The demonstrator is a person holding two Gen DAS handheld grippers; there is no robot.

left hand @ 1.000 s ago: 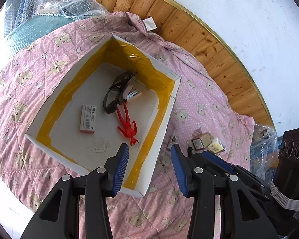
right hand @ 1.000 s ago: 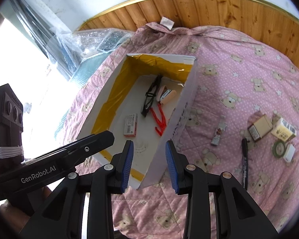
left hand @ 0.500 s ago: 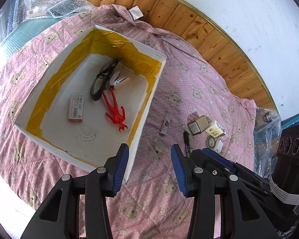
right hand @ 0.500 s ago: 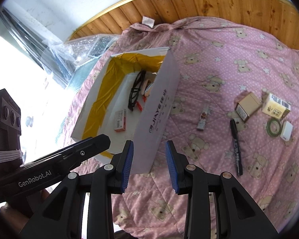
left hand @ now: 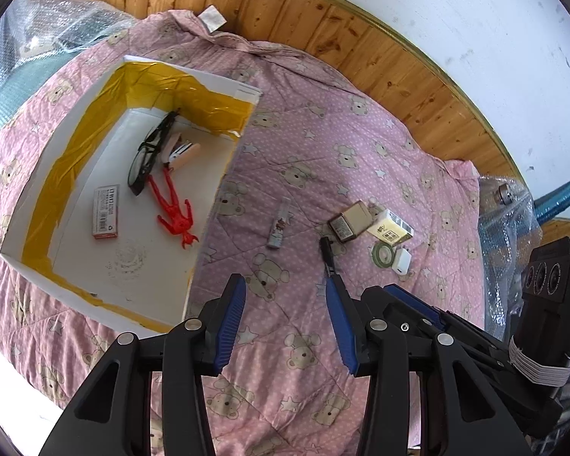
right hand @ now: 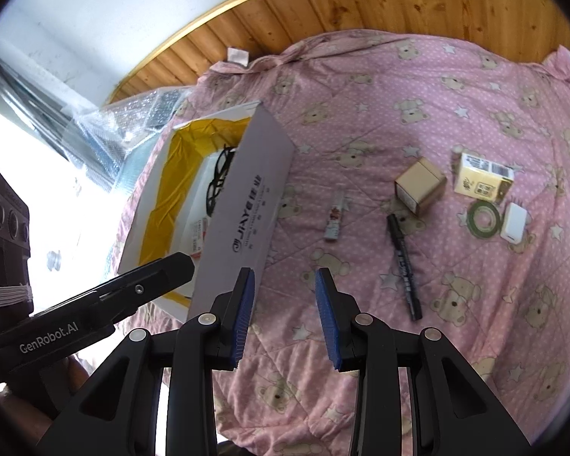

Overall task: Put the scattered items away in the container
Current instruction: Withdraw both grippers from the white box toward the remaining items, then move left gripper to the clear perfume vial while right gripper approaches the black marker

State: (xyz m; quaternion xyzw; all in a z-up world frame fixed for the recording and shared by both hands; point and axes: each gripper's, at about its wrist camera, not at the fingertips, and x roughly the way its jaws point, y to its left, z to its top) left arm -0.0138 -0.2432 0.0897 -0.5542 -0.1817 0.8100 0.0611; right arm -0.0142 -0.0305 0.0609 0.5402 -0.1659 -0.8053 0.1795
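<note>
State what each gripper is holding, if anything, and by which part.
Nothing is held. The left gripper and the right gripper are both open, with only the pink quilt between their fingers.

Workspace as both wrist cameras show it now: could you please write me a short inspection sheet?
Surface: pink bear-print quilt, wrinkled.
Job's things: white box with yellow-taped walls holds glasses, red figure, small red-edged packet. Still out on the quilt: slim tube, black marker, brown box, yellow box, green tape roll, white charger.
Clutter: bubble wrap beside the quilt.
Grippers: left gripper and right gripper open, empty.
Cables: nothing seen.
Surroundings: wooden floor, white wall.
</note>
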